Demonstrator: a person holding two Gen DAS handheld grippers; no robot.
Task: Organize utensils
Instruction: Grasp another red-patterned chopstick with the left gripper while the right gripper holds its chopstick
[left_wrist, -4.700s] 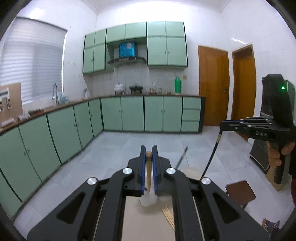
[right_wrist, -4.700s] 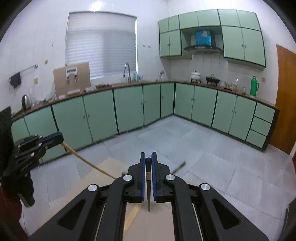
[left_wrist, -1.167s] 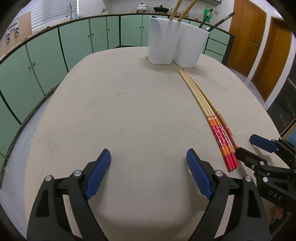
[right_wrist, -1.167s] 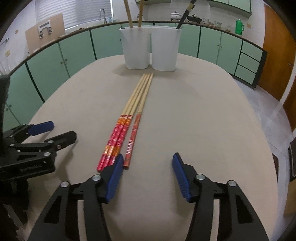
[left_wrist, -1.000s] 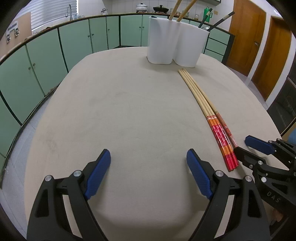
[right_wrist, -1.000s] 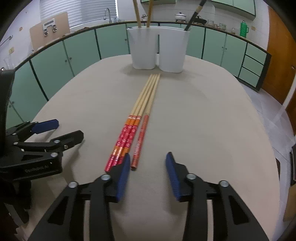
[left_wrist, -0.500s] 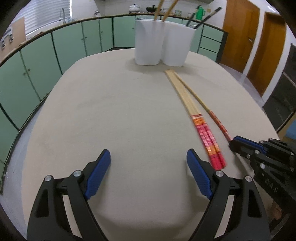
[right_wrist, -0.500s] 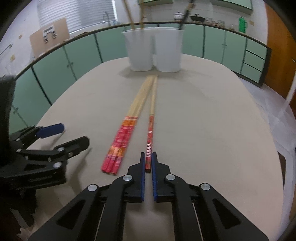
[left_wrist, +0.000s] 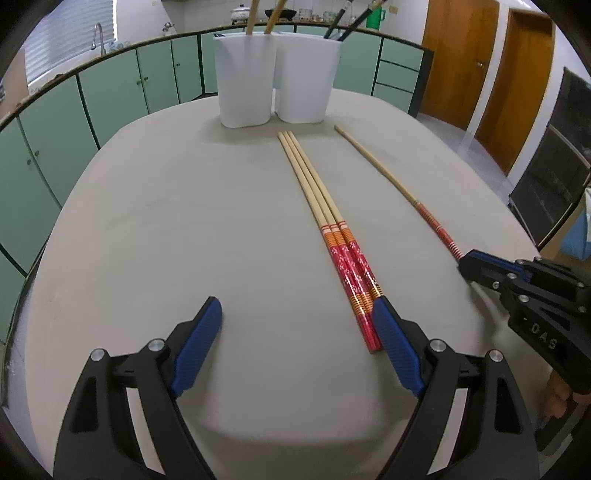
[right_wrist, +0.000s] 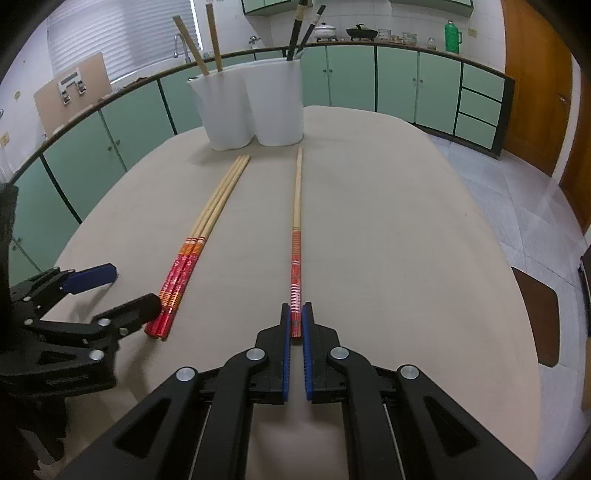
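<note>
Three red-handled bamboo chopsticks lie side by side on the beige table; they also show in the right wrist view. My right gripper is shut on the red end of a fourth chopstick, which is apart from the three, its tip pointing at the holder. It also shows in the left wrist view. My left gripper is open and empty, its right finger beside the three chopsticks' red ends. A white two-cup holder with wooden and black utensils stands at the table's far end.
Green kitchen cabinets line the room beyond the table. Wooden doors are at the right. A brown stool stands on the tiled floor right of the table.
My right gripper closed on one chopstick and drew it sideways away from the other three. My left gripper shifted right toward the three chopsticks' red ends and stayed open.
</note>
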